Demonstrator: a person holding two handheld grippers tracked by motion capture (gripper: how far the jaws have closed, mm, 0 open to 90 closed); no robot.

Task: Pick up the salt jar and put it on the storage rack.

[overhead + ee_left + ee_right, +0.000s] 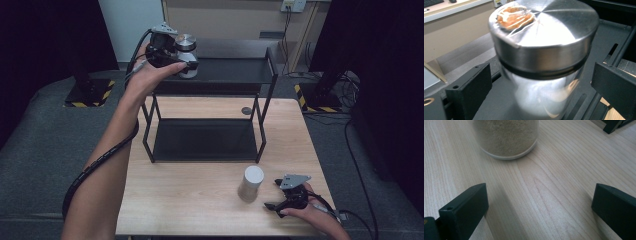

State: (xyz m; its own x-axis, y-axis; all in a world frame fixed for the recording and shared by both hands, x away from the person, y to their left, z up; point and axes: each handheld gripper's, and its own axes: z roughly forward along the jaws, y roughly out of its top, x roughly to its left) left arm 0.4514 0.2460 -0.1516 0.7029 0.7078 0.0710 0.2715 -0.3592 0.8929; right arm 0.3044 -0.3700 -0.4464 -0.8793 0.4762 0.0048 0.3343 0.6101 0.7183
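Lowest in the high view, at the lower right, the right hand rests on the wooden table (165, 210) close to its near edge, holding the right gripper (280, 197) low and pointing left. Its jaws are spread wide with bare wood between them, as the right gripper view shows. Just left of it, apart from the jaws, stands a white jar (250, 183) filled with pale grains; the tabletop to the jar's left and in front of it lies open up to the near edge.

Behind the jar, mid-frame, a black two-level rack (265, 120) stands on the table, its lower shelf bare. A small dark disc (246, 110) lies on the wood behind the rack's right legs.

At the upper left, the left forearm stretches up from the bottom edge, wrist bent toward the right, holding the left gripper (187, 62) at the left end of the rack's top shelf. Its jaws stand apart on either side of a steel-lidded glass jar (541, 57), which stands on that shelf near its front edge; gaps show between the jaws and the glass.
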